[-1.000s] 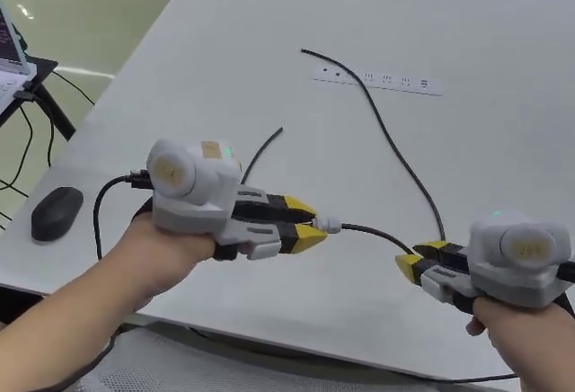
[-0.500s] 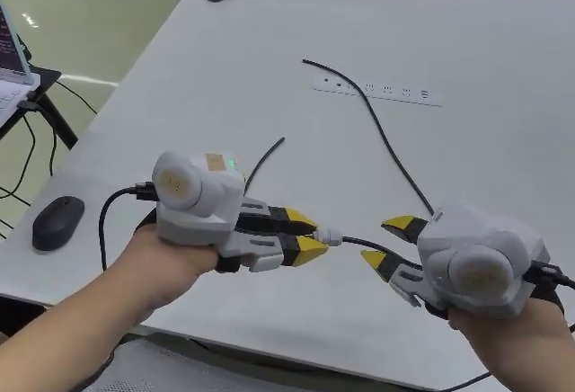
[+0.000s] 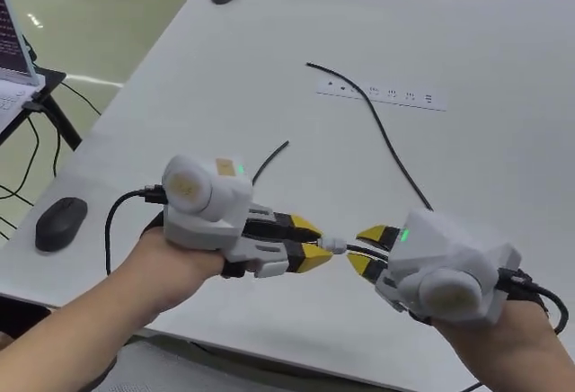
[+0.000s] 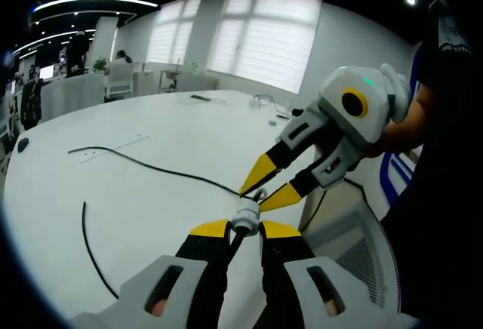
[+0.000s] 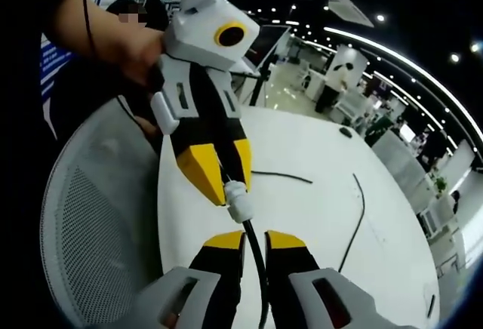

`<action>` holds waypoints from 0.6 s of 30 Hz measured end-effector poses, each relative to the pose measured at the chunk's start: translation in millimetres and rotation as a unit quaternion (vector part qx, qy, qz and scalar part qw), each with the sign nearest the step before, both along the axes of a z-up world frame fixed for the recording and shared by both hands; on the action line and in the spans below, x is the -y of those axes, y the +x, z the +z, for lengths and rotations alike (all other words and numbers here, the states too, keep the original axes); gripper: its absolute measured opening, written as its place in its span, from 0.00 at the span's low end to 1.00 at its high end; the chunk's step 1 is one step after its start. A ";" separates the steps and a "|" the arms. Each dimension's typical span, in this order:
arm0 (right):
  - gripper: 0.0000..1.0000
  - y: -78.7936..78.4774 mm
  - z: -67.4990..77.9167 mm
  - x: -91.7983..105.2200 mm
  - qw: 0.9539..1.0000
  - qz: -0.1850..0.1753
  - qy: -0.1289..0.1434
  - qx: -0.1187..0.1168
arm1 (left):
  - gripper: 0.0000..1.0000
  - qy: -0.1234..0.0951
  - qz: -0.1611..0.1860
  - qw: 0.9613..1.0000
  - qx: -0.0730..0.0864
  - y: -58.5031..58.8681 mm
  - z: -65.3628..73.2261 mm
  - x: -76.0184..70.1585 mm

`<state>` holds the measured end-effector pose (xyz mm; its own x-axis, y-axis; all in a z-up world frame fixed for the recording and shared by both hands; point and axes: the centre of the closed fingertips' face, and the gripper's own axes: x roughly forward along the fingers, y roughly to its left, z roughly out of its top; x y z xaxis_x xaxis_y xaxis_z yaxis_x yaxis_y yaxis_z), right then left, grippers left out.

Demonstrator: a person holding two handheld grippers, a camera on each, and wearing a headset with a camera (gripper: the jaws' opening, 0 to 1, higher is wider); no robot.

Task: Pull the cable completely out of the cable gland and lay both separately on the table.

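Your right gripper has slid in close to the left gripper since a second ago.
Left claw's pinching the white cable gland, over the near edge of the table. Right beside it, your right claw is spread, one jaw on each side of the black cable where it leaves the gland, not squeezing it. From there the cable trails off across the table past the power strip.
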<state>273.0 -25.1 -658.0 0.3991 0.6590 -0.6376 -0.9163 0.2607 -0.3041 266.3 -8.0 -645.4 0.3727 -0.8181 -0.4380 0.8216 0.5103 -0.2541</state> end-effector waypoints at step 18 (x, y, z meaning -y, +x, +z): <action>0.01 0.8 -4.1 3.5 0.999 -0.018 0.022 -0.018 | 0.15 0.003 -0.004 1.000 0.003 -0.2 -3.0 3.0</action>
<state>273.8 -28.6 -662.0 0.4001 0.6718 -0.6234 -0.9163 0.3059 -0.2584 266.1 -11.0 -648.3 0.3689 -0.8179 -0.4416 0.8266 0.5059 -0.2464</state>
